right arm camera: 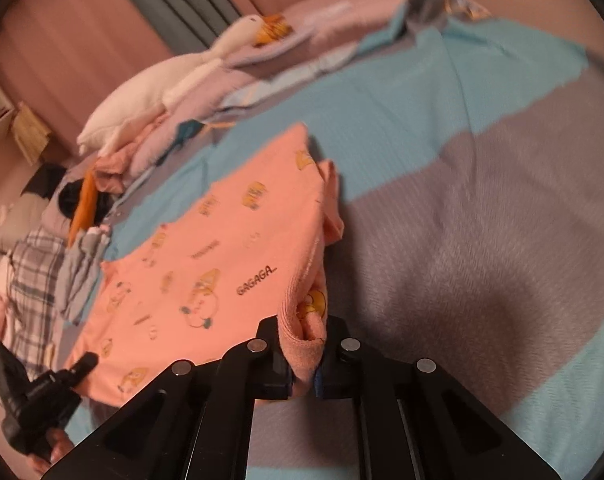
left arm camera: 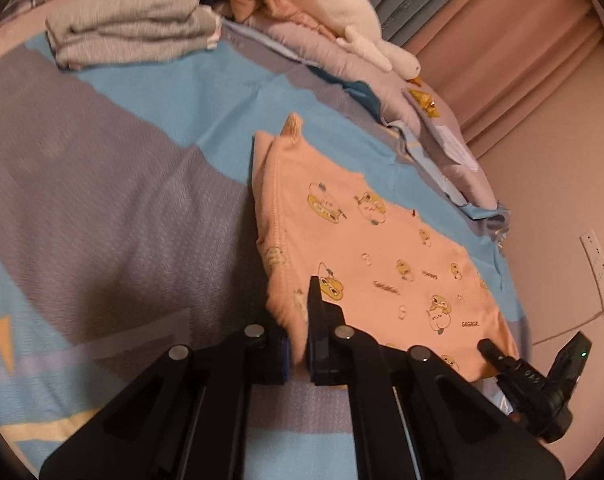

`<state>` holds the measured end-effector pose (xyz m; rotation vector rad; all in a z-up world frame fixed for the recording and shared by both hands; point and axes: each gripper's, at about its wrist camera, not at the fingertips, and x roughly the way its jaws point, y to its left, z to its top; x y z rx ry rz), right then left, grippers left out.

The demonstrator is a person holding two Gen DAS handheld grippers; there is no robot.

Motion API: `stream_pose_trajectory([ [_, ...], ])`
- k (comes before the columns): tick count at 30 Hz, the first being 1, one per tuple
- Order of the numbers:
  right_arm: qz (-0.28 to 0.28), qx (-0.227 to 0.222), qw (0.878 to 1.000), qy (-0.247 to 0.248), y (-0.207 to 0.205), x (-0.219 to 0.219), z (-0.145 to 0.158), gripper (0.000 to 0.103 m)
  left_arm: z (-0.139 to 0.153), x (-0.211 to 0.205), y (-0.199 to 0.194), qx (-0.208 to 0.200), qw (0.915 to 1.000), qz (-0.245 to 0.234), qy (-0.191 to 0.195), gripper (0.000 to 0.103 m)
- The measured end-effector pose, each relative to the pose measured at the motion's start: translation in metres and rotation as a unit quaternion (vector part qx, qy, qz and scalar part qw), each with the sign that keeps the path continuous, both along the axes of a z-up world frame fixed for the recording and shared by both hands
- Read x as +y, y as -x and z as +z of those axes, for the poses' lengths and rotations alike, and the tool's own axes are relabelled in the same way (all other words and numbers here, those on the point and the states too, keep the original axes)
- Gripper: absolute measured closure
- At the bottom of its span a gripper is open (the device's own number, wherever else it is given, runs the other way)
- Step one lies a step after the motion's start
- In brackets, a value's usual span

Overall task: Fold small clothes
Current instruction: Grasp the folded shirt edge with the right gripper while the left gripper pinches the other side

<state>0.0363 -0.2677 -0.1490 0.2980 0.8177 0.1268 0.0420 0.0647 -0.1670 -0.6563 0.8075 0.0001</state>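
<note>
While the peach printed garment [left arm camera: 366,248] lies spread on the blue-grey bedsheet [left arm camera: 114,184], we see both grippers clamped on its folded edge: L gripper [left arm camera: 298,344] at one corner, R gripper [right arm camera: 304,354] at another.

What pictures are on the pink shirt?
Little yellow cartoon ducks and the word GAGAGA, printed on the pink shirt; the right wrist view shows it best.

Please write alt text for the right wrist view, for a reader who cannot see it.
The right hand-held gripper is shut on a bunched corner of a pink printed garment spread on a blue and grey bed cover. The left hand-held gripper shows at lower left.
</note>
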Motion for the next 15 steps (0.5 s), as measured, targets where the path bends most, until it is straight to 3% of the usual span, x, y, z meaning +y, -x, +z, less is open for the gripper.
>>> stream_pose_trajectory([
  [7, 0.024, -0.021, 0.999, 0.030, 0.024, 0.014, 0.023, 0.095, 0.019, -0.001, 0.028, -0.026, 0.9996, -0.015, 0.001, 0.099],
  [15, 0.016, -0.010, 0.999, 0.026, 0.034, 0.009, 0.020, 0.095, 0.003, 0.003, 0.045, -0.001, 0.9992, -0.022, 0.034, 0.098],
])
